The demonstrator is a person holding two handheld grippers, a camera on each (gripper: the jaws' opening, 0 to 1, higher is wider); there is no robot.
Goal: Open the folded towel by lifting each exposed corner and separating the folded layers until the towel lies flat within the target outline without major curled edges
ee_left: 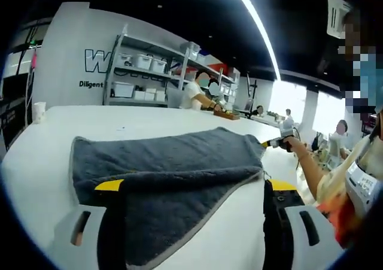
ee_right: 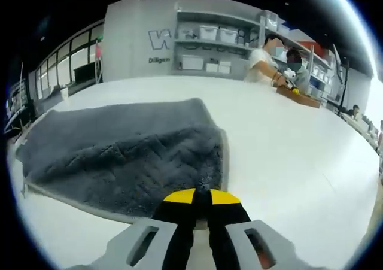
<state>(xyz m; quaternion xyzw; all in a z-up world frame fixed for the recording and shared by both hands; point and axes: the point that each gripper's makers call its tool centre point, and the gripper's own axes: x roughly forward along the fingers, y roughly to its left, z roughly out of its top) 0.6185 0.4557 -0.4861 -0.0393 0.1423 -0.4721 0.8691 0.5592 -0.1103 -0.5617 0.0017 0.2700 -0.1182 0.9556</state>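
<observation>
Pinching grey terry towel (ee_right: 128,153) edge in closed right hand-held gripper (ee_right: 201,199), left hand-held gripper (ee_left: 194,189) open astride: lift slowly, peeling layers across white bench (ee_right: 287,156).

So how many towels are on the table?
1. The grey towel lies on the white table, between the left tool's jaws. The right tool is shut at its near edge.

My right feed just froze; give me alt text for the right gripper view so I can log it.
The right gripper, yellow-tipped jaws closed together, sits at the near edge of a grey towel lying folded on a white table. Whether it pinches the fabric cannot be told. Behind are shelves with bins and two people working at the table's far side.
</observation>
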